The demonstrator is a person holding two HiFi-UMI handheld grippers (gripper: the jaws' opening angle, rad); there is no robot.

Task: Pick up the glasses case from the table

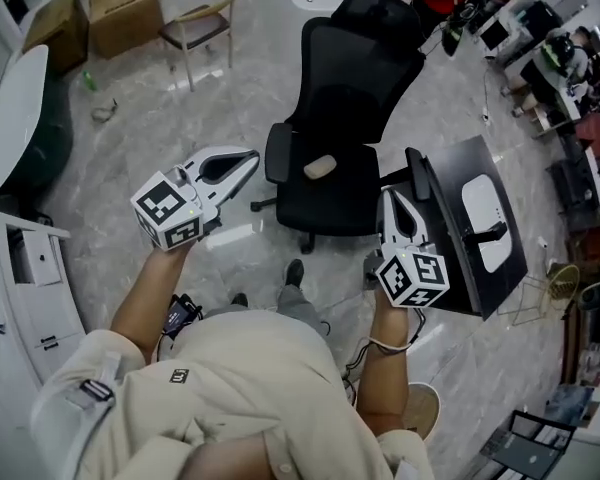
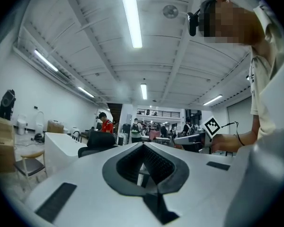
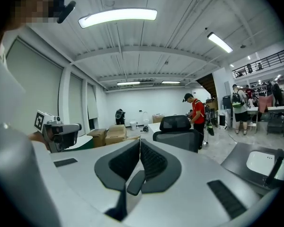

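Office chair [image 1: 350,118] ahead, left tongs [image 1: 250,160] pressed together empty, right tongs [image 1: 392,198] likewise, beside dark table [image 1: 458,168].

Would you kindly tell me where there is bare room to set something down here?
The black chair seat is bare around the beige item. The dark table is free between its chair-side edge and the white oval object. The desks at top right are crowded.

No words, brands or numbers can be read; left gripper [image 1: 248,160] and right gripper [image 1: 391,198] carry only black-and-white square markers [image 1: 166,206].
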